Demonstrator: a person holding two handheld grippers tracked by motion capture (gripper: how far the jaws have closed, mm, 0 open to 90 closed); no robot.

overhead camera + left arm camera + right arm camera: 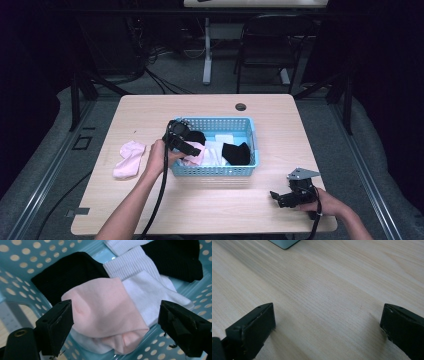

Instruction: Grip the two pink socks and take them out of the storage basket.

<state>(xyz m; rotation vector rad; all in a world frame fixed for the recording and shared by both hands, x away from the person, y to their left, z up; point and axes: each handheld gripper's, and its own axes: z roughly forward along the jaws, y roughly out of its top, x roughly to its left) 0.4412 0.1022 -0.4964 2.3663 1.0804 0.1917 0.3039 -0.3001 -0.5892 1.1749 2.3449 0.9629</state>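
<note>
A light blue plastic basket (215,171) stands at the middle of the wooden table (150,120). Inside it lie a folded pink sock (105,307), white socks (150,292) and two black socks (67,272) (175,257). My left gripper (194,149) reaches into the basket's left end. Its jaws stand open on either side of the pink sock (196,157) without pressing it (116,322). Another pink sock (129,159) lies on the table left of the basket. My right gripper (276,197) rests low over bare wood at the front right, jaws open with nothing between them (328,325).
A cable hole (240,107) sits near the table's far edge. A black chair (272,45) and a table leg (207,50) stand beyond it. The basket's corner (284,243) shows far ahead in the right gripper view. Bare wood lies between the basket and the front edge.
</note>
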